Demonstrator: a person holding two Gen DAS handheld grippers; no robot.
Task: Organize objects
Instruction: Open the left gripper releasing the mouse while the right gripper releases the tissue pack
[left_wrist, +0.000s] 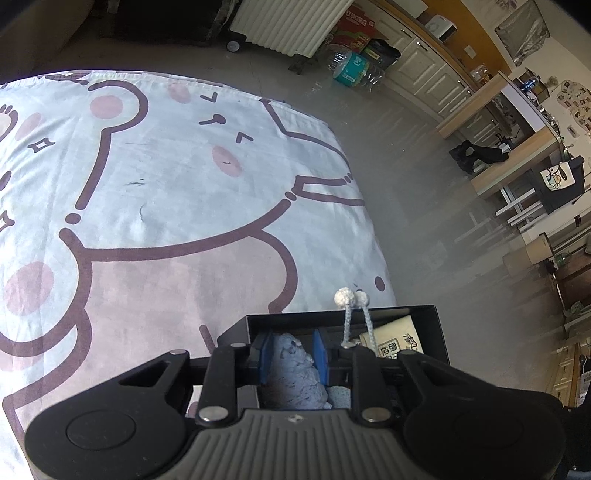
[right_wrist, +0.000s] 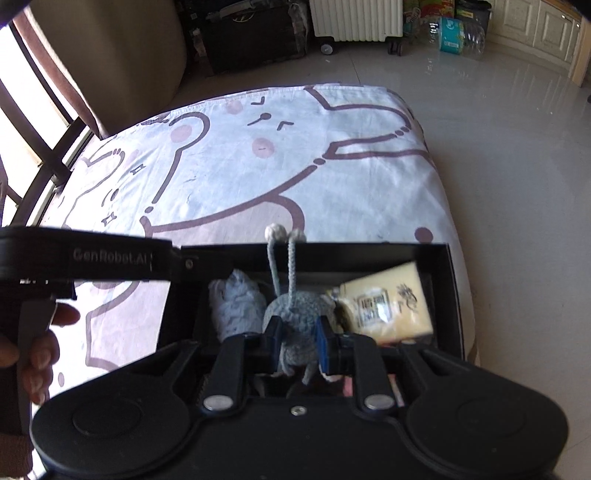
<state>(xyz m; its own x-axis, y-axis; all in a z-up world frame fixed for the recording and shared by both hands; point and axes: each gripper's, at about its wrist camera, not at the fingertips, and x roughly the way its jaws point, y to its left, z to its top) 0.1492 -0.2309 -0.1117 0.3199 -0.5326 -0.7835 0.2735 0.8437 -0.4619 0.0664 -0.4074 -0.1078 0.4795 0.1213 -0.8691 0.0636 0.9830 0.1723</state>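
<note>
Grippers both clamped inside the black box (right_wrist: 448, 295): my left gripper (left_wrist: 293, 356) pinches the blue fuzzy bundle (left_wrist: 295, 373), my right gripper (right_wrist: 297, 343) grips the crocheted snail (right_wrist: 295, 314), stalks pointing away from me

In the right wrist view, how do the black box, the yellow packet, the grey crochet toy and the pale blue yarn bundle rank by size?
1. black box
2. yellow packet
3. grey crochet toy and pale blue yarn bundle: look alike, both partly hidden, so unranked.
</note>
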